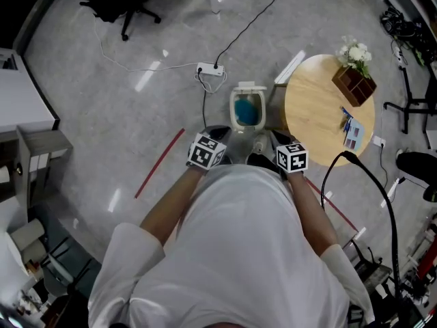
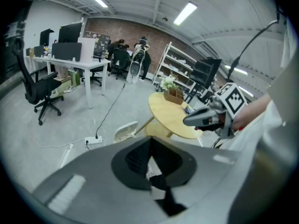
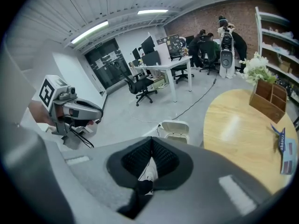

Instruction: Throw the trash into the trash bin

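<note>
1. Standing at the opening step, as it seems: holding the left gripper point(image 2: 150, 153) and the right gripper point(image 3: 151, 155) close in front of the body, each with its jaws pressed together on nothing.
2. Leaving the trash point(image 1: 351, 130), blue-and-white wrappers, lying near the far edge of the round table point(image 1: 311, 111), just beside the flower box point(image 1: 354, 84) and well apart from both grippers.
3. Facing the trash bin point(image 1: 234, 115), sitting on the floor just beside the table with its lid up and a blue liner point(image 1: 248, 113) showing.
4. Probably calling next for spreading one gripper's jaws, reaching to the tabletop and pinching a thin, flat wrapper without pushing it off the edge.
5. Counting two grippers, one trash bin, one table, one flower box and what look like two wrappers, too small to be sure.
</note>
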`<state>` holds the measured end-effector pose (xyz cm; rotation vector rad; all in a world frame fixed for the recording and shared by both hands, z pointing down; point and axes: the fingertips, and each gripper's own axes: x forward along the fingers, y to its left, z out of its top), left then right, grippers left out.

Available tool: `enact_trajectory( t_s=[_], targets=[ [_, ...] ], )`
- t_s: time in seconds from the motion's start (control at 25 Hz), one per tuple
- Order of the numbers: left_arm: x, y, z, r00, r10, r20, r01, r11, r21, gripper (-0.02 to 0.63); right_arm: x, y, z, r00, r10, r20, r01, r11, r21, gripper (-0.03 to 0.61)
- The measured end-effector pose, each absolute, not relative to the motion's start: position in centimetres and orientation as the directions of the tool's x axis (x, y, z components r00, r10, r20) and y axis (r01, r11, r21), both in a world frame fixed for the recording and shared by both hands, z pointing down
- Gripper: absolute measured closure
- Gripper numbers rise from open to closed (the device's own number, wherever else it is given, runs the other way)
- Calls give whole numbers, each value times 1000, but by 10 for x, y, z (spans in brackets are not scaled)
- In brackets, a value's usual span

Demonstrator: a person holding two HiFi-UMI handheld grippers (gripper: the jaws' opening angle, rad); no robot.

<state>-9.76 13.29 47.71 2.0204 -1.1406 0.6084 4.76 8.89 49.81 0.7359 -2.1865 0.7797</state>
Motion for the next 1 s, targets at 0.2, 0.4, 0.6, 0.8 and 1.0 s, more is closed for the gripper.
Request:
enact_trajectory(
  t_s=[0.2, 0.4, 0.6, 0.8, 1.0],
  targets=[
    [-103, 138, 475, 529, -497, 688, -844, -397, 362, 611, 50, 91, 496, -572, -336, 749, -743, 600, -298, 578],
    [-103, 142, 475, 562, -461, 686, -812, -464, 353, 609, 60, 91, 493, -533, -409, 740, -802, 522, -289, 578],
    [-101, 142, 474, 588, -433, 683, -786, -506, 356, 609, 72, 92, 486, -499, -471, 727, -845, 451, -288, 578],
    [-83, 131, 468, 613, -419, 670, -760, -543, 356, 610, 100, 90, 483, -462, -515, 722, -877, 387, -285, 578],
    [-58, 117, 465, 611, -405, 680, -750, -572, 333, 610, 132, 84, 484, -442, -536, 719, -892, 347, -290, 578]
  ],
)
